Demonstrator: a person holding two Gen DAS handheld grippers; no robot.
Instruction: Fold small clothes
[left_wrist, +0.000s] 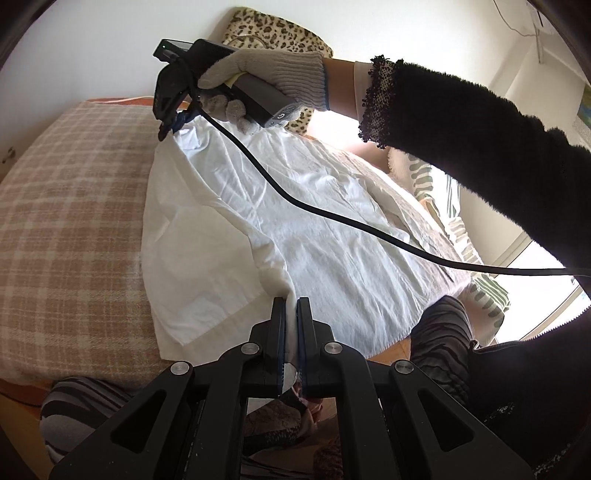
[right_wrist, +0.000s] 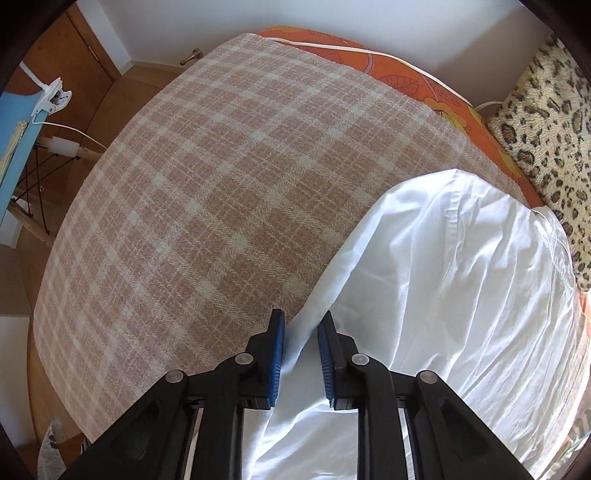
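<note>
Nearest the left wrist camera, the left hand-held gripper (left_wrist: 291, 314) is clamped tight on the near edge of the white crumpled cotton garment (left_wrist: 295, 221), with a fold of cloth pinched between its blue pads. The garment lies spread over the beige-and-cream plaid blanket (left_wrist: 74, 221) that covers the surface, which looks like a bed.

At the far corner of the garment, the right hand-held gripper (right_wrist: 301, 332) points down at the cloth edge. Its own camera shows the blue pads apart with the white edge running between them, not pressed. From the left view its tips (left_wrist: 173, 123) look drawn together at the cloth, though that view is small, so the bite may be only just forming.

The risk: if the right side catches only a thin lip of fabric, it could slip free on lifting, and the fold would collapse unevenly. The black cable (left_wrist: 332, 218) draped across the garment could also drag it.
</note>
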